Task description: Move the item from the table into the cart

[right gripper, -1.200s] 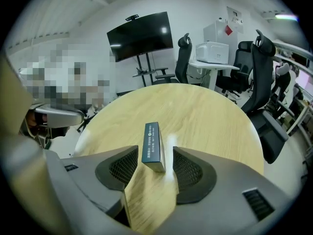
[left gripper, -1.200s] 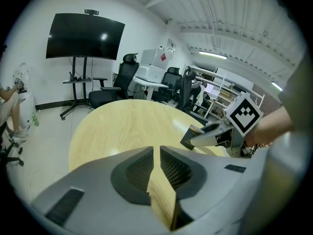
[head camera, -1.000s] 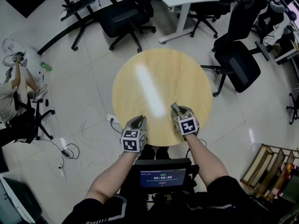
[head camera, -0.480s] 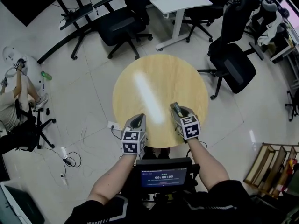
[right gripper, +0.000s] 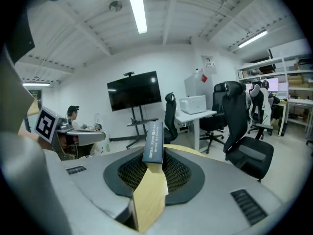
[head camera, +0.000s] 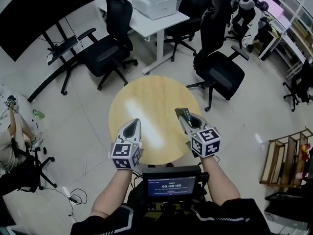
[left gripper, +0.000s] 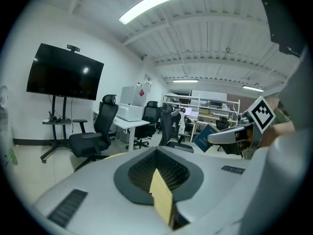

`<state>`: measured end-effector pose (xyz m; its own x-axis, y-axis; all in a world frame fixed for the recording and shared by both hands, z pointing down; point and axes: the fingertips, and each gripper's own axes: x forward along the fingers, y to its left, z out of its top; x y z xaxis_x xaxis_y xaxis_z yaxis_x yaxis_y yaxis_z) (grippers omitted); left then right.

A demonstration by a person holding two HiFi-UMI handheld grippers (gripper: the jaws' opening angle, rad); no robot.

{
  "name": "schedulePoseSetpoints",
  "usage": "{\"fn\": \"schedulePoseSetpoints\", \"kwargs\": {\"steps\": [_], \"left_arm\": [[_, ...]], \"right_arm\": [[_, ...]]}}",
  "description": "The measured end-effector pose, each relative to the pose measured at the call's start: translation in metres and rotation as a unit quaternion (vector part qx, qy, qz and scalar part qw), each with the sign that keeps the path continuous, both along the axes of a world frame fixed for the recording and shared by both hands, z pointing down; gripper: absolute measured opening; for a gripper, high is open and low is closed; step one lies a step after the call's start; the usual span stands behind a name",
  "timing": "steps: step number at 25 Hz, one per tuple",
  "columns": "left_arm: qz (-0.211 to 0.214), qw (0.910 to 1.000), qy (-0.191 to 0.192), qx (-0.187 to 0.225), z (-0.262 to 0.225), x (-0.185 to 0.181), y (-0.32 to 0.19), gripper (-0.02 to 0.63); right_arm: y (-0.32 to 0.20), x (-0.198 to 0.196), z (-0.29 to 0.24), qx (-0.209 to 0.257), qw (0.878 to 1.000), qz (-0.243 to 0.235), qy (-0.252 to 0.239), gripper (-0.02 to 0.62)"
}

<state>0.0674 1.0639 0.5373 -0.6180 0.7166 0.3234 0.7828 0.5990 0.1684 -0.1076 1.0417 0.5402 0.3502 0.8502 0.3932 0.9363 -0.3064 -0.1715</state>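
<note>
A slim dark box with white print (right gripper: 153, 140) sticks out from between my right gripper's jaws, and its pads press on it. In the head view the right gripper (head camera: 188, 120) holds that box (head camera: 184, 114) above the near right part of the round wooden table (head camera: 146, 99). My left gripper (head camera: 132, 125) hovers over the table's near left edge with its jaws together and nothing in them. The left gripper view shows its own jaws (left gripper: 161, 182) shut, with the right gripper (left gripper: 230, 135) and the dark box (left gripper: 205, 137) off to the right.
Black office chairs (head camera: 222, 70) stand round the table's far side, beside a white desk carrying a printer (head camera: 154, 1). A wooden slatted rack (head camera: 286, 160) stands at the lower right. A screen unit (head camera: 170, 185) sits at my waist. A person sits far left (head camera: 12, 131).
Both grippers have come up toward the camera, the right one still gripping the dark box. The head view has tipped up, so more of the far room shows.
</note>
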Motion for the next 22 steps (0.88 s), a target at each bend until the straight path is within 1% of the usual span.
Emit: {"fn": "schedulePoseSetpoints", "kwargs": {"steps": [3, 6, 9, 11, 15, 16, 18, 20, 22], "left_arm": [[0.025, 0.9995, -0.013, -0.014, -0.026, -0.012, -0.006, 0.000], [0.072, 0.9967, -0.030, -0.023, -0.048, -0.045, -0.022, 0.000], [0.127, 0.9904, -0.048, -0.028, -0.066, -0.098, -0.055, 0.000], [0.158, 0.9854, -0.053, -0.034, -0.077, -0.136, -0.081, 0.000], [0.203, 0.9769, -0.063, -0.025, -0.086, -0.229, -0.136, 0.000], [0.218, 0.9734, -0.066, -0.022, -0.088, -0.256, -0.158, 0.000], [0.259, 0.9628, -0.073, -0.023, -0.096, -0.314, -0.205, 0.000], [0.301, 0.9499, -0.082, -0.021, -0.106, -0.368, -0.250, 0.000], [0.344, 0.9345, -0.088, -0.014, -0.112, -0.410, -0.288, 0.000]], "right_arm": [[-0.022, -0.015, -0.034, -0.034, 0.999, 0.016, -0.004, 0.078], [-0.040, -0.033, -0.053, -0.061, 0.997, 0.035, -0.009, 0.078], [-0.077, -0.067, -0.073, -0.080, 0.995, 0.066, -0.008, 0.078], [-0.108, -0.097, -0.088, -0.096, 0.991, 0.088, -0.011, 0.078], [-0.185, -0.182, -0.119, -0.115, 0.983, 0.142, -0.022, 0.078], [-0.211, -0.207, -0.125, -0.118, 0.980, 0.157, -0.026, 0.078], [-0.268, -0.257, -0.136, -0.123, 0.973, 0.191, -0.032, 0.078], [-0.321, -0.303, -0.146, -0.127, 0.965, 0.228, -0.036, 0.078], [-0.365, -0.335, -0.151, -0.126, 0.954, 0.268, -0.039, 0.078]]}}
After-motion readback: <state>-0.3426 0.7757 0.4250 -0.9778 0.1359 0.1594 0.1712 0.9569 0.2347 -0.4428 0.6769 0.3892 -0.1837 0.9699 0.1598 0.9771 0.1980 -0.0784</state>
